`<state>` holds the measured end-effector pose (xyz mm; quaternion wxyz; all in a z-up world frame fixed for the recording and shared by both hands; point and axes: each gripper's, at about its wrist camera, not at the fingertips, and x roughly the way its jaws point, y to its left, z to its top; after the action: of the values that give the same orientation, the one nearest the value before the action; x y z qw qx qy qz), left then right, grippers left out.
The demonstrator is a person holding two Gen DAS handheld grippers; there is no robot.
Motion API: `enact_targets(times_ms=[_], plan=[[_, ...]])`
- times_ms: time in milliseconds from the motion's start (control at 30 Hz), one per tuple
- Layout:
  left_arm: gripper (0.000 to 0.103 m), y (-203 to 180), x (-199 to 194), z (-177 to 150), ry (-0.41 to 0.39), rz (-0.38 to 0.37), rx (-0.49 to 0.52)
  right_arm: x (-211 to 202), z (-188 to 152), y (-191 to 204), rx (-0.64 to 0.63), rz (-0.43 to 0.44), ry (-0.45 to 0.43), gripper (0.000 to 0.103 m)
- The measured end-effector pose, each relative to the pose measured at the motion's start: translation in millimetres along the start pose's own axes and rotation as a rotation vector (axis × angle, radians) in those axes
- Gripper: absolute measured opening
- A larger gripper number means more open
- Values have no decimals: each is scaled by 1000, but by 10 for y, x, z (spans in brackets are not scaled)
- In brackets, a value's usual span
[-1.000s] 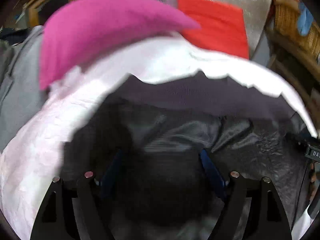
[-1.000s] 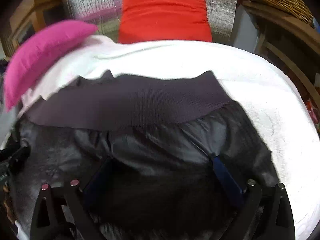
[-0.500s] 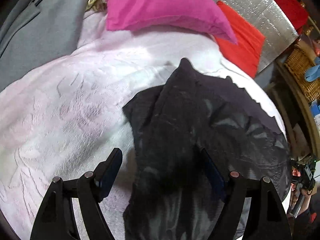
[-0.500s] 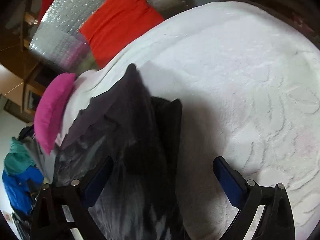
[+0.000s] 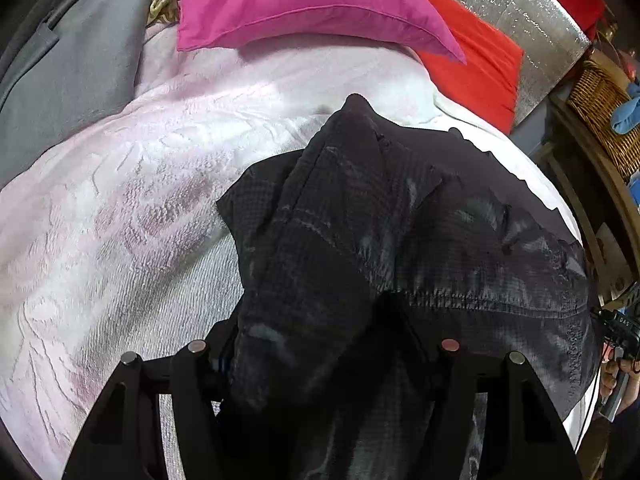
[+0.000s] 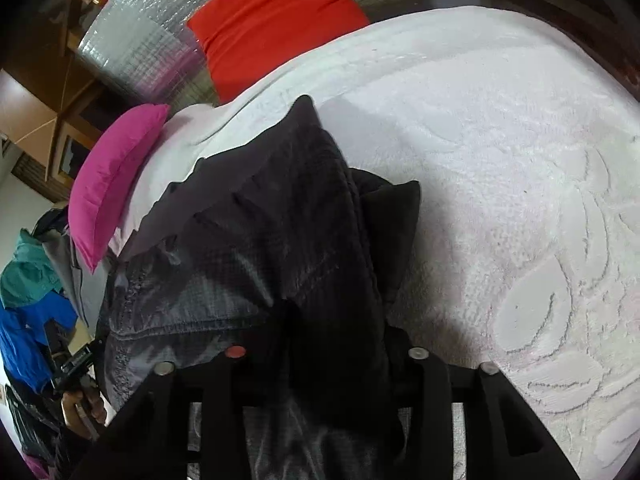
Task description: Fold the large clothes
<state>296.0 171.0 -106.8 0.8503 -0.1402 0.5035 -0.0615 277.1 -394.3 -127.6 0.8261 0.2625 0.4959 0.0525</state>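
A large black jacket (image 5: 360, 216) with a ribbed hem lies bunched on a white bedspread (image 5: 120, 208). My left gripper (image 5: 316, 344) is shut on a thick fold of the black jacket, and the cloth hides its fingertips. My right gripper (image 6: 320, 340) is shut on another fold of the same jacket (image 6: 280, 216), and its fingertips are hidden too. The jacket stretches between the two grippers and rises to a peak towards the pillows.
A pink pillow (image 5: 304, 4) and a red pillow (image 5: 476, 64) lie at the head of the bed by a silver panel (image 5: 520, 12). Grey cloth (image 5: 68, 68) lies left. A wicker basket (image 5: 600, 108) stands right. The white bedspread (image 6: 520, 200) spreads right of the jacket.
Both grippers have closed on the jacket; their blue pads, wide apart earlier, are now buried in cloth. The jacket went from spread flat to gathered in a bunched ridge.
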Motion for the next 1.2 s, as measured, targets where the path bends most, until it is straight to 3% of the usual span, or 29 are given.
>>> enact_targets(times_ms=[67,200,333,600,933,967,1000,1033,1067,1133,1200], plan=[[69,-6,17,56,-1,2,-4,-13,41,-50,33,46,6,72],[69,-38,-10,62,-8,14,20,-68,31,20,-6,107,2,74],[69,-30,23,66,-10,2,20,71,19,21,-11,89,39,73],[72,22,19,41,-7,-20,21,93,10,146,-71,55,50,60],[73,57,-1,24,6,-33,8,133,13,184,-54,47,51,61],[71,44,2,29,11,-28,18,135,23,208,-52,48,63,54],[58,22,2,37,17,-33,29,130,40,246,-57,49,71,40],[43,-11,5,59,36,-54,37,100,68,336,-79,36,78,34],[38,-49,-10,83,47,-55,37,71,89,420,-105,18,82,26],[24,-144,-49,124,54,-23,62,2,144,586,-148,-16,91,24],[20,-231,-131,199,57,7,77,-136,230,766,-180,-28,80,21]])
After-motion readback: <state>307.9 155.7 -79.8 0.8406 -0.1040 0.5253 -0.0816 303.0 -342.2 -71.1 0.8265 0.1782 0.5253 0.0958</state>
